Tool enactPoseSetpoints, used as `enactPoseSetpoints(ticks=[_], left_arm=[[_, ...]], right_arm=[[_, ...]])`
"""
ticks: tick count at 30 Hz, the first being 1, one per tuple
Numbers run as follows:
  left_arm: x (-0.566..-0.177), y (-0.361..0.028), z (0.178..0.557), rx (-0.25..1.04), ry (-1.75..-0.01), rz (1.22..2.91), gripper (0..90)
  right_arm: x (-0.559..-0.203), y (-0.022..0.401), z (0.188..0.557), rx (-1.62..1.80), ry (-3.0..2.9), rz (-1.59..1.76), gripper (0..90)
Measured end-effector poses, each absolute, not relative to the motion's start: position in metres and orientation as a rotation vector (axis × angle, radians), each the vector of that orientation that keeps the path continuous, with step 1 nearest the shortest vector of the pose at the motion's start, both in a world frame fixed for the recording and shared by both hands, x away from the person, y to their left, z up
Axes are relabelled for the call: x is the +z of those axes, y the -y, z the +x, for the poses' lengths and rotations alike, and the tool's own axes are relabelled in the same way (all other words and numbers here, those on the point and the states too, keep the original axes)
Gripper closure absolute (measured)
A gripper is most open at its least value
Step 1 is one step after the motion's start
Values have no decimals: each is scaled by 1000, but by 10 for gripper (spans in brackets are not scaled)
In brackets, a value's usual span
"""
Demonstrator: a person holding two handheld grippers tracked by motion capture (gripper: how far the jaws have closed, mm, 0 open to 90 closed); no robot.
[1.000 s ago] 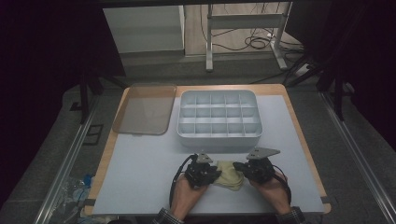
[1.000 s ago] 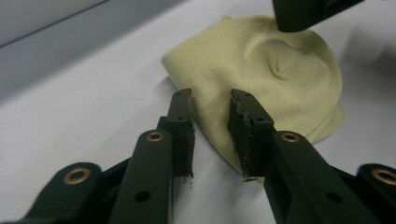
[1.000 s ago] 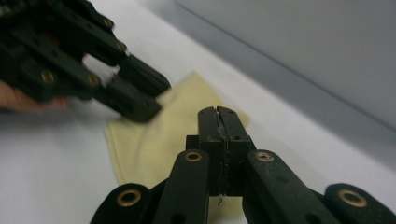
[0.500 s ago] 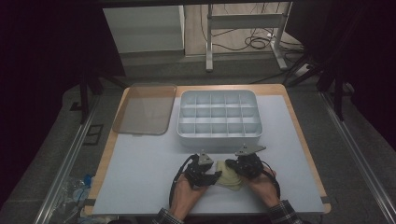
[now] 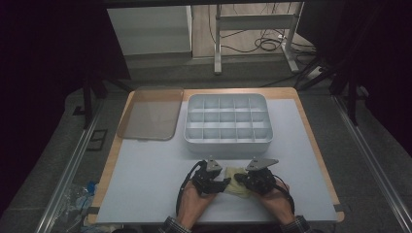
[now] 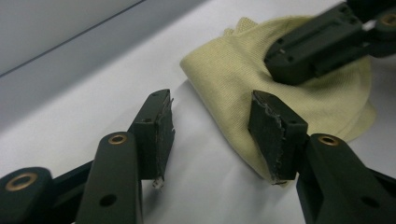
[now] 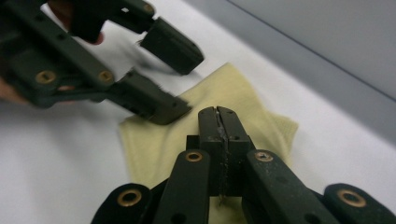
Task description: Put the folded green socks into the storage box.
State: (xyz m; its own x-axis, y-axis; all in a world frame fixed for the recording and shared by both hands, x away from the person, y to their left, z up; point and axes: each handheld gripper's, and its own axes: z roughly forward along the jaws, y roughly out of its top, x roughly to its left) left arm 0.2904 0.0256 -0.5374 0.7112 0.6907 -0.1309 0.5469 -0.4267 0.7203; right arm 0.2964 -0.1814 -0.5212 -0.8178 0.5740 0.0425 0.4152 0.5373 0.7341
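**Black grippers, brass pivots, plaid cuffs**

Both the left gripper (image 5: 224,183) and the right gripper (image 5: 241,180) are matt black, with brass-ringed pivots and worn, ragged grey pads. A grey three-cornered plate tops the right one. Black cables loop off each. Plaid cuffs show at the lower edge of the high view.

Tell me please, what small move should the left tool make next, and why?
Probably close the left tool on the near edge of the yellow cloth. Its jaws have just been opening and stand apart, one over the cloth's edge and one over bare table, while the right tool is shut over the cloth.
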Motion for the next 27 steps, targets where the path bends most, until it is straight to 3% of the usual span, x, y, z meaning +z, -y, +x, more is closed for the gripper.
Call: enactPoseSetpoints(ticks=[12, 21, 27], left_arm=[[-537, -26, 292, 249, -952, 2135, 420], [-534, -27, 291, 213, -949, 2092, 450], [-538, -26, 294, 171, -962, 2092, 524]], right_arm=[[-524, 182, 279, 1156, -2609, 816, 894], [-525, 183, 270, 1160, -2629, 791, 894], [-527, 182, 270, 1150, -2619, 770, 896]])
